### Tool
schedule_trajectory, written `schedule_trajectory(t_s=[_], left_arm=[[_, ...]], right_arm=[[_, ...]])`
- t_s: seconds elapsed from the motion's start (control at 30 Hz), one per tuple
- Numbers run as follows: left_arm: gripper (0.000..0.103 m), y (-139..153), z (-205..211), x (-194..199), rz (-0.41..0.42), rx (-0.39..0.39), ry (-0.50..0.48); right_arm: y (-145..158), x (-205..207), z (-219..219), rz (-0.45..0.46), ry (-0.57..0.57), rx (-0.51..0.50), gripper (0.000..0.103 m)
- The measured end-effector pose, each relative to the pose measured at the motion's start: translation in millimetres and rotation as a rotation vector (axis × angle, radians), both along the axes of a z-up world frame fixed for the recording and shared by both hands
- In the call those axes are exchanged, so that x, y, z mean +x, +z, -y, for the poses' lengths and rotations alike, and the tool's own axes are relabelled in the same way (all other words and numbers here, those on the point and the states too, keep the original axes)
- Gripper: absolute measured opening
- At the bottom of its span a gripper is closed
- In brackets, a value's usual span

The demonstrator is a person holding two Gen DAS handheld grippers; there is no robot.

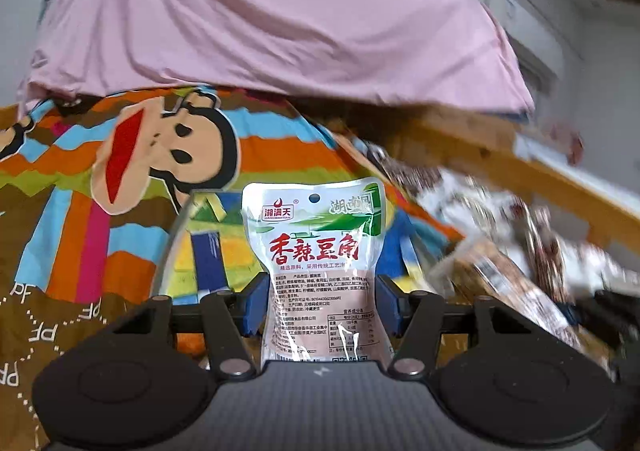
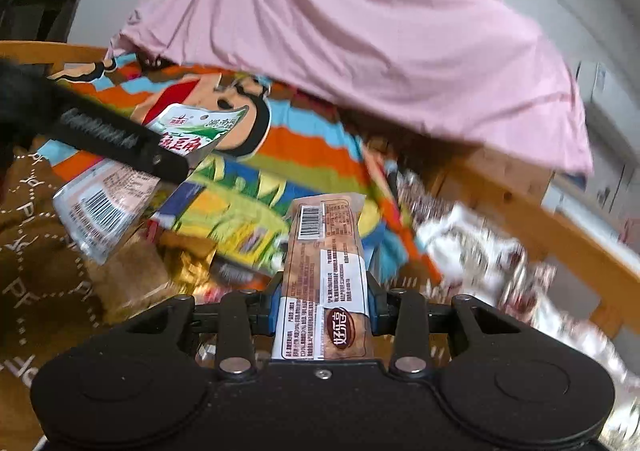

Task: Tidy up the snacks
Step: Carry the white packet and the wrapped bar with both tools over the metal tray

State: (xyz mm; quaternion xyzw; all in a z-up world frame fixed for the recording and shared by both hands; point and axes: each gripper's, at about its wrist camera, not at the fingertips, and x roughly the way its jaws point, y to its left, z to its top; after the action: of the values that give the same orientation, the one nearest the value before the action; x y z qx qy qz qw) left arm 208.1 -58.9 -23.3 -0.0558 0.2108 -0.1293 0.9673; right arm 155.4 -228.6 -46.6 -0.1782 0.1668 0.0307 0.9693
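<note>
Plastic snack packets clamped in both grippers above a striped cartoon bedsheet (image 1: 80, 219).

Left gripper (image 1: 324, 307) pinches a white-and-green pouch (image 1: 316, 247) standing upright between its jaws. Only the right wrist view shows the pouch's barcode end, and the right gripper (image 2: 324, 303) clamped on a long brown bar packet (image 2: 324, 251) reaching forward past its jaws. Loose packets (image 2: 472, 251) lie blurred to the right, a pink cloth (image 2: 360, 31) beyond.
</note>
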Motion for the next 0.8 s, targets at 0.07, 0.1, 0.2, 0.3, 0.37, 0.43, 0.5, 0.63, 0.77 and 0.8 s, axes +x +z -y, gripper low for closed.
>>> schedule_trajectory(t_s=[0.07,0.1,0.2,0.3,0.37,0.43,0.5,0.63,0.77,0.8], left_arm=[[0.061,2,-4,13,0.011,-0.027,0.028],[0.061,3,-6,19,0.016,-0.035,0.035],[0.061,5,-8,42,0.037,-0.055,0.060],[0.061,3,-9,60,0.055,-0.085,0.077],[0.061,1,-10,73,0.065,-0.097,0.085],[0.061,-2,-11,86,0.073,-0.100,0.092],[0.061,-8,-13,100,0.074,-0.097,0.100],[0.061,-19,-16,123,0.065,-0.102,0.117],[0.061,-34,-16,144,0.045,-0.098,0.115],[0.061,-39,-15,148,0.032,-0.102,0.114]], right_arm=[[2,5,-2,0.035,0.007,-0.018,0.040],[3,9,-3,0.049,0.010,-0.010,0.040],[8,24,-2,0.088,0.012,0.030,0.040],[9,44,-4,0.144,0.005,0.036,0.040],[7,63,-7,0.172,0.008,0.032,0.040],[2,82,-10,0.185,0.011,0.028,0.040],[-4,100,-14,0.180,0.010,0.032,0.040],[-14,133,-17,0.157,-0.011,0.061,0.040],[-28,161,-14,0.114,-0.038,0.087,0.040],[-32,166,-14,0.097,-0.048,0.099,0.040]])
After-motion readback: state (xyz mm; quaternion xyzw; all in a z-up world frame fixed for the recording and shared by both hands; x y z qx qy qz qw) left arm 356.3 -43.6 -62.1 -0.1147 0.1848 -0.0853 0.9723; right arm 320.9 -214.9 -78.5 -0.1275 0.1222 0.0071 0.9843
